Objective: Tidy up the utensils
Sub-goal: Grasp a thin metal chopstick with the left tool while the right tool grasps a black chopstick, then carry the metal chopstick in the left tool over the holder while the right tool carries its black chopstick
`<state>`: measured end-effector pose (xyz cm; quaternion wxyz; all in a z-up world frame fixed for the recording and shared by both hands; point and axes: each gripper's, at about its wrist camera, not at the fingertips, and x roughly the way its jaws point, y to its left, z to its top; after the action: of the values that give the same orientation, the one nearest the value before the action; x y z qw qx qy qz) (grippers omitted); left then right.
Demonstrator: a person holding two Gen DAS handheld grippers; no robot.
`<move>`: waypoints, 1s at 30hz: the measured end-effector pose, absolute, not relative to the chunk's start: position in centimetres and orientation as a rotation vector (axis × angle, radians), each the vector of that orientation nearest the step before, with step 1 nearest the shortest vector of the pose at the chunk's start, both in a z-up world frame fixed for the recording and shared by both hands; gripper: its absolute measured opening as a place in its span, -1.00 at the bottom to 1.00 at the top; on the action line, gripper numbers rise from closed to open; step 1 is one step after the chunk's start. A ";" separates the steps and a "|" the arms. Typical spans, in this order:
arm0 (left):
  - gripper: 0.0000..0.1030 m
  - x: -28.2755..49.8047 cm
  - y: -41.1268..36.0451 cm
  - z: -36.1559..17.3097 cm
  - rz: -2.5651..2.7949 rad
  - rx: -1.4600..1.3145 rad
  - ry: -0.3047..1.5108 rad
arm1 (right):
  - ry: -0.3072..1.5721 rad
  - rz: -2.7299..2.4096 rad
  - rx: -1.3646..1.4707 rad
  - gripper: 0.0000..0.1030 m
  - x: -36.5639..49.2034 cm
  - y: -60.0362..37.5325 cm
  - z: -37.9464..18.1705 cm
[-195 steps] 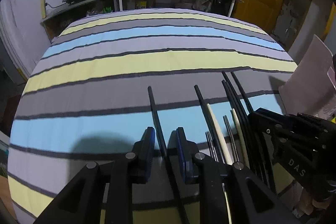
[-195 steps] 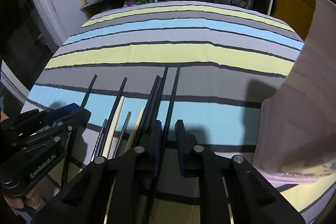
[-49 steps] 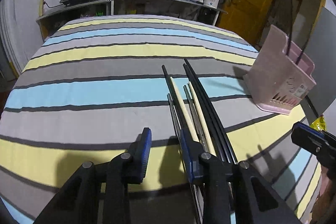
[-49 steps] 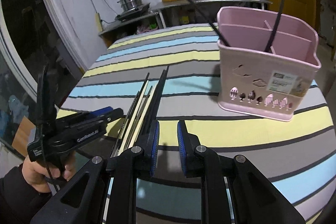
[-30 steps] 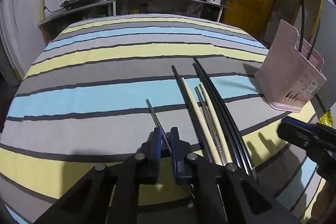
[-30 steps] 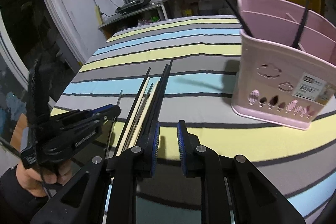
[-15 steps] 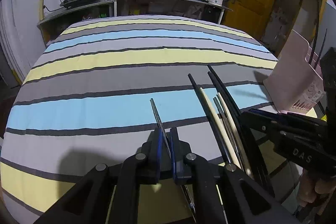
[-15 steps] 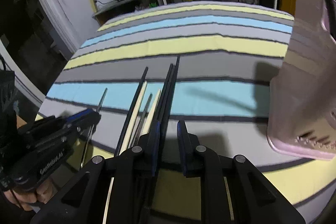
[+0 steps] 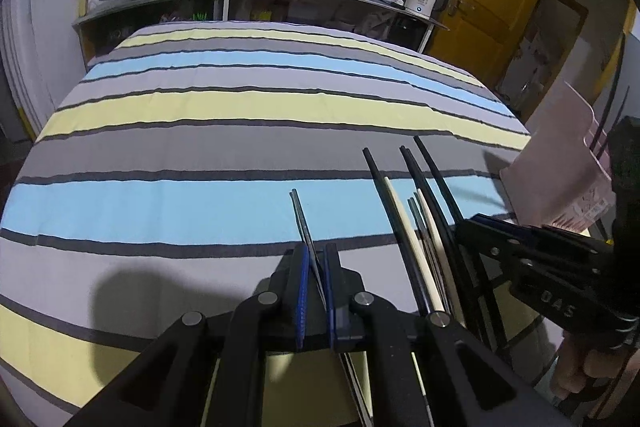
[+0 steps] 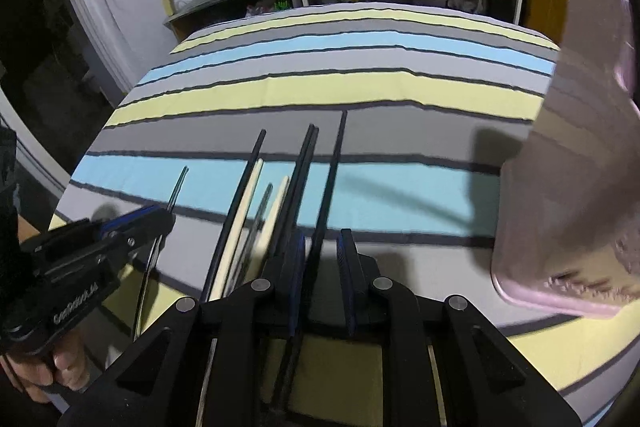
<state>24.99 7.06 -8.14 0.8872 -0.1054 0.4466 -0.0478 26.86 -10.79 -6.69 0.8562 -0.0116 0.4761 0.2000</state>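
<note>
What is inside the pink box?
Two thin black sticks poke up out of the pink box in the left wrist view. The box's wall hides its inside, so anything else in there cannot be seen. In the right wrist view only its outside shows.

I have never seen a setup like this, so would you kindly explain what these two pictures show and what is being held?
There is no robot arm here. A person carries a hand-held gripper in each hand, and each one has a fisheye camera looking forward along its two fingers, so each picture is that tool's own view.

In the left view, the left hand-held gripper is shut on a thin metal chopstick. In the right view, the right hand-held gripper is open, with a black chopstick running between its fingers, not yet pinched.

More chopsticks, black, pale and metal, lie side by side on the striped cloth. The pink utensil holder stands to the right, already holding some black sticks.
</note>
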 end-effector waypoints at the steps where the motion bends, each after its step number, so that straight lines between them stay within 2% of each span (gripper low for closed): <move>1: -0.85 25.1 7.1 -8.2 -0.098 -0.229 0.931 | 1.001 0.419 -0.028 -0.66 27.1 -10.7 -6.7; 17: -0.85 26.3 6.5 -8.3 -0.059 -0.202 0.921 | 1.005 0.390 -0.037 -0.68 29.8 -9.8 -7.0; 21: -0.85 26.9 5.9 -8.3 -0.047 -0.160 0.927 | 1.002 0.375 -0.061 -0.85 30.4 -9.2 -7.1; 30: -0.92 26.5 6.9 -7.5 -0.074 -0.210 0.926 | 0.982 0.436 -0.039 -0.90 28.7 -9.0 -5.7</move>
<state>26.49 6.95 -7.45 0.8887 -0.1009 0.4458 -0.0358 28.71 -8.96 -5.66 0.8589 -0.0187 0.4678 0.2078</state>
